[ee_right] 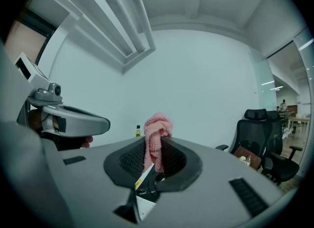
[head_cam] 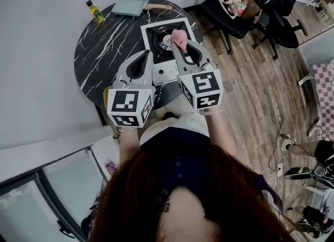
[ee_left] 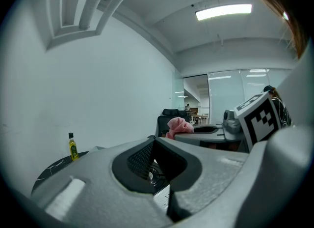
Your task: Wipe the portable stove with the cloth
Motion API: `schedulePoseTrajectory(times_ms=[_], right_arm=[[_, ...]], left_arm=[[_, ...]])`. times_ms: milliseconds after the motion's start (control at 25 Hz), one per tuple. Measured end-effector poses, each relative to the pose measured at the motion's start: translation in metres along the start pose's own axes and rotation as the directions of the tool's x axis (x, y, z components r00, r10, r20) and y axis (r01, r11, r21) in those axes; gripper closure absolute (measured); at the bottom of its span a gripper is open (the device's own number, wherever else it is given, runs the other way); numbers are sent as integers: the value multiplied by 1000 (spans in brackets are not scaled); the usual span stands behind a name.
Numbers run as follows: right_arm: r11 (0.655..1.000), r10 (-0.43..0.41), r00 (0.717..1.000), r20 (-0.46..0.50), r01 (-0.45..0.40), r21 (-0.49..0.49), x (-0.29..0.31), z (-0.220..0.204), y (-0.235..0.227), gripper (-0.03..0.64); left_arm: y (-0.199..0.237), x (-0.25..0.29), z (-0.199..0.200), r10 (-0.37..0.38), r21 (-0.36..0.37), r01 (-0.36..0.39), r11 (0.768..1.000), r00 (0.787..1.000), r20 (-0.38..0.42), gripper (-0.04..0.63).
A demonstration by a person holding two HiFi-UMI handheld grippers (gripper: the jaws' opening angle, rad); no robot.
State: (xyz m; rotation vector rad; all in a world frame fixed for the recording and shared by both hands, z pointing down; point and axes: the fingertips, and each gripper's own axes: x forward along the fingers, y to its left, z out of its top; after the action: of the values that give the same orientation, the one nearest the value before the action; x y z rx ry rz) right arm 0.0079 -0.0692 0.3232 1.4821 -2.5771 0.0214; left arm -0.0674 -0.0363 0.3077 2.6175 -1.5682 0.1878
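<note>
The portable stove (head_cam: 163, 72), white with a black burner, sits on the right side of a round black marble table (head_cam: 99, 53). My right gripper (head_cam: 178, 47) is shut on a pink knitted cloth (head_cam: 179, 37), held just above the burner. In the right gripper view the cloth (ee_right: 156, 129) stands up between the jaws of that gripper (ee_right: 156, 143), with the stove (ee_right: 146, 188) below. My left gripper (head_cam: 148, 53) hovers over the stove's left edge, shut with nothing in it. In the left gripper view its jaws (ee_left: 153, 141) meet, with the cloth (ee_left: 177, 125) to the right.
A yellow oil bottle (head_cam: 95, 12) stands at the table's far left edge. A grey tray (head_cam: 129, 5) and a wooden-handled tool (head_cam: 157, 7) lie at the far edge. Black office chairs (head_cam: 237, 6) stand right of the table on the wood floor. A white wall runs along the left.
</note>
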Motion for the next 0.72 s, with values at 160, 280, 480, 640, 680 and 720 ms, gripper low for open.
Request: schedulePoseTrajectory(times_ms=[160, 280, 480, 640, 680, 720], right_arm=[[1000, -2, 1000, -3, 2, -11, -1, -3, -7, 561], [1000, -5, 1000, 3, 5, 0, -8, -2, -16, 563], [1000, -4, 1000, 21, 4, -4, -25, 3, -33, 561], [1000, 6, 999, 32, -5, -11, -44, 7, -45, 561], [1000, 8, 999, 33, -7, -11, -49, 8, -48, 561], [1000, 9, 999, 33, -9, -8, -54, 8, -51, 561]], left_arm=[[-2, 11, -2, 1, -6, -1, 1000, 1000, 4, 586], [-5, 19, -2, 8, -7, -8, 1000, 1000, 1, 585], [-19, 27, 4, 24, -2, -24, 1000, 1000, 4, 586], [-40, 29, 12, 32, 3, -33, 999, 999, 9, 586], [-45, 29, 13, 34, 5, -34, 999, 999, 10, 585], [-51, 29, 15, 34, 6, -35, 999, 999, 10, 585]])
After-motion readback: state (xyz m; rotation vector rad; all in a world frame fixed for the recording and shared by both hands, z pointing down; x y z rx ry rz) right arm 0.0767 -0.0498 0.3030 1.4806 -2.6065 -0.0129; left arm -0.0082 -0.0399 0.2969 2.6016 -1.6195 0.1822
